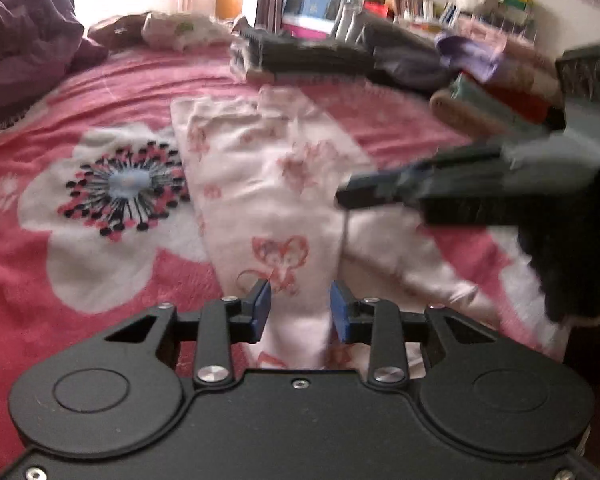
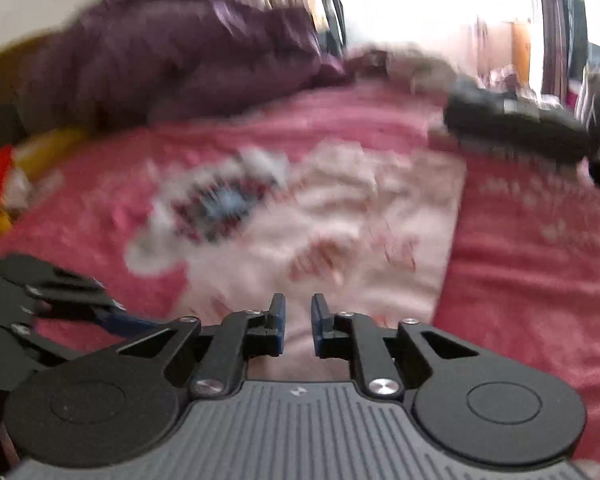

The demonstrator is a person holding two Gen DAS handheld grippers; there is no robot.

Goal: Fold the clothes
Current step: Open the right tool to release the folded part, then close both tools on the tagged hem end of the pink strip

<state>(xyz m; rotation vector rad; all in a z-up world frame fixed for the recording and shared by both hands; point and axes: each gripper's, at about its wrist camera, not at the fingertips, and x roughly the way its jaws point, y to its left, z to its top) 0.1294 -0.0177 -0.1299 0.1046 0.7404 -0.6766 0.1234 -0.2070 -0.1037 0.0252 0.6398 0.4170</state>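
garment (image 1: 268,176): pale pink printed piece, spread on the pink bedspread (image 1: 60,272), beside its big flower print
left tongs (image 1: 300,308): apart, astride the garment's near end, not clamped
right tongs (image 2: 299,320): slightly apart, empty, above the garment
handling: likely light, limp, wrinkles easily; pinch hem corners

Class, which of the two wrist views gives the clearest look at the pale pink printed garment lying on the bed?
The left wrist view: the garment lies down the middle of the frame, its red prints readable. The right wrist view shows the same garment only as a motion-blurred pale patch on the pink bedspread.
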